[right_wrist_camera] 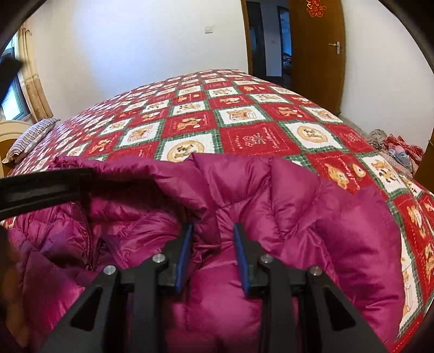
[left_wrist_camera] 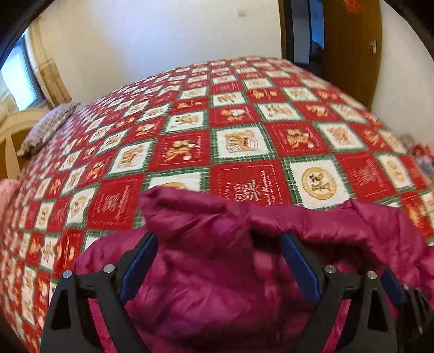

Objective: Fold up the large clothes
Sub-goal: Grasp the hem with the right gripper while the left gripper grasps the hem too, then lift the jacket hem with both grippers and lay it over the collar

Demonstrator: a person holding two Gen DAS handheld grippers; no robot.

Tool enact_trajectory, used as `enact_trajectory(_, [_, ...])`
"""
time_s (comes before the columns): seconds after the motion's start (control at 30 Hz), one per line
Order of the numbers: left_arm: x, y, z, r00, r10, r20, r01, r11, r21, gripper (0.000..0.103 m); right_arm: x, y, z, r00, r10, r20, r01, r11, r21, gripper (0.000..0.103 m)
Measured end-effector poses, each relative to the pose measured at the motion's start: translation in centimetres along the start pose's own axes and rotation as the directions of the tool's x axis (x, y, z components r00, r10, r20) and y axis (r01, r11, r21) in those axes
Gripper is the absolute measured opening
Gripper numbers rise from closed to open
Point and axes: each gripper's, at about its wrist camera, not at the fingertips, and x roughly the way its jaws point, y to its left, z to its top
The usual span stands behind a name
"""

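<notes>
At the far left a striped pillow lies at the edge of the bed, beside a pale curved headboard, with a curtained window behind it. The bed is covered by a red, white and green patchwork quilt printed with teddy bears.

A magenta down jacket lies bunched on the near part of the quilt — quilted, shiny, its collar folded up toward the middle of the bed.

The left gripper hovers over the jacket's left part with its blue pads spread wide; puffy fabric lies between and below them, but neither pad presses on it. The left view is blurred.

The right gripper points down at the jacket's middle with its fingers fairly close together — a raised fold of the jacket stands between them; whether the pads actually pinch it I cannot tell.

To the right stands a brown wooden door, ajar, with a red paper ornament on it. Farther right, a heap of clothes lies beside the bed.
</notes>
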Motion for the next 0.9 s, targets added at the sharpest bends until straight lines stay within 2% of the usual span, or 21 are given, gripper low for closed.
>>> enact_trajectory(0.07, [1.1,-0.5,0.2,0.995,0.093,-0.018,-0.093,0.995,0.028,0.092,0.0,-0.1,0.0,1.0,0.004,0.0,-0.004,1.0,0.004,0.032])
enact_trajectory(0.1, [1.2,0.2,0.2,0.99,0.14,-0.015,-0.14,0.99,0.006,0.089,0.0,-0.1,0.0,1.0,0.006,0.0,-0.006,1.0,0.005,0.032])
enact_trajectory(0.13, [1.1,1.3,-0.1,0.987,0.159,-0.013,-0.159,0.987,-0.033,0.071,0.0,-0.1,0.0,1.0,0.008,0.0,-0.008,1.0,0.007,0.032])
enact_trajectory(0.17, [1.1,2.5,-0.4,0.988,0.152,-0.031,-0.154,0.985,-0.073,0.06,0.0,-0.2,0.0,1.0,0.011,-0.001,-0.011,1.0,0.01,0.032])
enact_trajectory(0.2, [1.2,3.4,-0.8,0.989,0.139,-0.056,-0.144,0.985,-0.096,0.04,0.1,-0.3,0.0,1.0,0.014,-0.001,-0.014,1.0,0.014,0.032])
enact_trajectory(0.23, [1.4,4.4,-1.3,0.989,0.123,-0.083,-0.132,0.984,-0.121,0.03,0.1,-0.3,0.0,1.0,0.016,-0.001,-0.016,1.0,0.018,0.032])
enact_trajectory(0.4, [0.8,8.2,-5.4,0.992,0.04,-0.117,-0.067,0.969,-0.236,0.028,0.1,-0.3,0.0,1.0,0.017,-0.002,-0.017,1.0,0.02,0.032])
enact_trajectory(0.43, [0.4,8.5,-6.3,0.994,0.02,-0.106,-0.048,0.963,-0.266,0.028,0.1,-0.3,0.0,1.0,0.017,-0.002,-0.017,1.0,0.02,0.032])
enact_trajectory(0.53, [0.1,9.3,-9.6,1.0,-0.02,0.012,0.023,0.942,-0.335,0.029,0.1,-0.3,0.1,1.0,0.012,-0.003,-0.012,1.0,0.015,0.033])
enact_trajectory(0.57, [0.2,9.3,-9.9,0.999,-0.019,0.032,0.029,0.938,-0.345,0.029,0.2,-0.2,0.1,1.0,0.01,-0.003,-0.01,1.0,0.013,0.034])
enact_trajectory(0.7, [0.5,8.5,-9.4,0.999,0.021,0.031,-0.01,0.943,-0.334,0.03,0.1,-0.4,0.2,1.0,0.022,-0.011,-0.022,0.999,0.025,0.034])
enact_trajectory(0.77, [0.5,8.5,-9.4,0.999,0.017,0.037,-0.003,0.942,-0.336,0.03,-0.9,-0.9,0.3,0.999,0.04,-0.026,-0.039,0.998,0.055,0.034])
enact_trajectory(0.8, [0.4,8.6,-9.5,0.999,0.016,0.04,-0.001,0.941,-0.338,0.03,-1.9,-1.3,0.4,1.0,0.026,-0.004,-0.025,0.997,0.07,0.036])
enact_trajectory(0.83, [0.4,8.6,-9.5,0.999,0.016,0.044,0.0,0.941,-0.338,0.03,-3.8,-1.7,0.7,0.999,-0.011,0.051,0.006,0.996,0.089,0.038])
enact_trajectory(0.9, [0.4,8.6,-9.5,0.999,0.02,0.048,-0.003,0.942,-0.335,0.03,-6.2,-1.5,2.0,0.991,-0.015,0.131,0.002,0.995,0.101,0.039])
